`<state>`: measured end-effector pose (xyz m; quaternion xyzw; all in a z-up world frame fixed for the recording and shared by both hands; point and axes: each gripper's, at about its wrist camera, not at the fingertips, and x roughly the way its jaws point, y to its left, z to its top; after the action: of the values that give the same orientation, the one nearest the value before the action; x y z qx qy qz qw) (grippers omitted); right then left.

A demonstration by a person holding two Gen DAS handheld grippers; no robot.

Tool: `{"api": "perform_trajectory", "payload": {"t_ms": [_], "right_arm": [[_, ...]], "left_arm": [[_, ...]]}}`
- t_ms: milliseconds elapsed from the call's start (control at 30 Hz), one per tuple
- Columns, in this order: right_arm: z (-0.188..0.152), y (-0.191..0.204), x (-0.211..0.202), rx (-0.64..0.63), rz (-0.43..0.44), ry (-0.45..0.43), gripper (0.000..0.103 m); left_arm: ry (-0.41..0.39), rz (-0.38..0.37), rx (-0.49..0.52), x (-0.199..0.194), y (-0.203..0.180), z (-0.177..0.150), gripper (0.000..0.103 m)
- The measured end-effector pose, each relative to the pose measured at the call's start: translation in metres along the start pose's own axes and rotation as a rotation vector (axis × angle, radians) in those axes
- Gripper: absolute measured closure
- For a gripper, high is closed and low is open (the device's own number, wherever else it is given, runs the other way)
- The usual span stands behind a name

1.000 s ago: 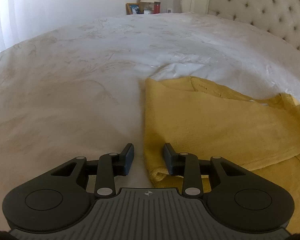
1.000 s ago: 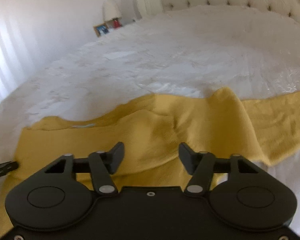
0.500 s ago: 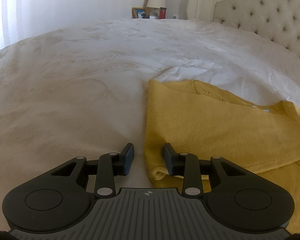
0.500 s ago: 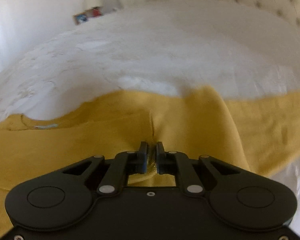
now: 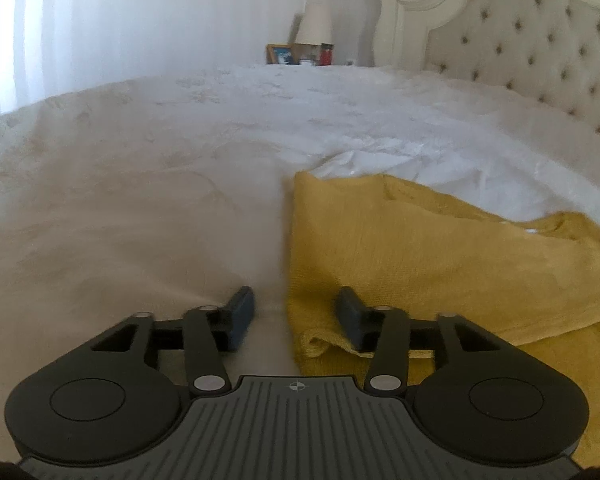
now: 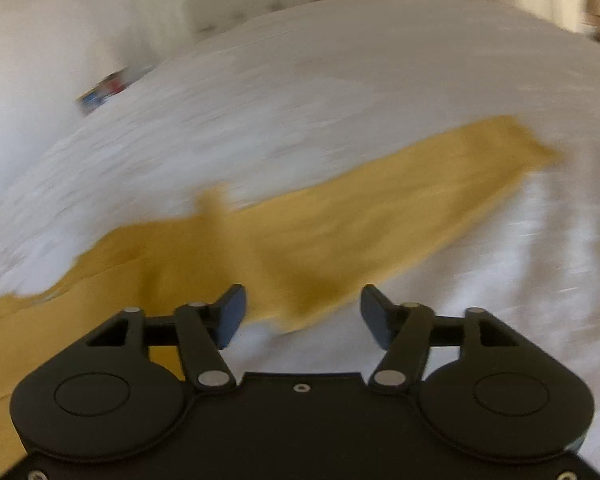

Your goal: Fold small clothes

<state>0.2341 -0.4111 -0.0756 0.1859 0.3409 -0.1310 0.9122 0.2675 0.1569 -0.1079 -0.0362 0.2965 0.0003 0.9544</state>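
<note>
One mustard knit garment (image 5: 440, 248), folded, lies lower right on one white textured bedspread (image 5: 140, 200). Left gripper (image 5: 296, 312) and right gripper (image 6: 302, 308) jaws just widened, both apparently empty; right view blurred.

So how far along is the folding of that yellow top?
Partly done: the yellow top already has one layer folded over itself. Nothing is gripped: the left gripper and right gripper have just been opening. A sleeve lies stretched out, unfolded.
</note>
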Motion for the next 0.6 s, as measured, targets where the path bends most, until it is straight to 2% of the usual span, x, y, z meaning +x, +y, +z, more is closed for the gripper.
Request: {"api": "perform_trajectory", "payload": {"t_ms": [67, 167, 300, 467, 533, 600], "right_arm": [[0.008, -0.027, -0.001, 0.045, -0.051, -0.017, 0.031], [0.017, -0.059, 0.004, 0.100, -0.101, -0.035, 0.024], [0.031, -0.087, 0.017, 0.152, -0.136, -0.053, 0.024], [0.042, -0.107, 0.037, 0.182, -0.145, -0.064, 0.024], [0.044, -0.111, 0.045, 0.193, -0.148, -0.065, 0.023], [0.044, -0.118, 0.047, 0.214, -0.147, -0.069, 0.023]], "left_arm": [[0.001, -0.031, 0.010, 0.001, -0.001, 0.000, 0.035], [0.010, -0.007, 0.062, 0.003, -0.011, 0.000, 0.030], [0.019, 0.002, 0.075, 0.000, -0.014, 0.002, 0.030], [0.006, -0.044, -0.027, -0.019, -0.014, 0.022, 0.030], [-0.008, -0.056, 0.000, -0.026, -0.031, 0.030, 0.030], [-0.020, -0.098, 0.047, -0.030, -0.055, 0.037, 0.030]]}}
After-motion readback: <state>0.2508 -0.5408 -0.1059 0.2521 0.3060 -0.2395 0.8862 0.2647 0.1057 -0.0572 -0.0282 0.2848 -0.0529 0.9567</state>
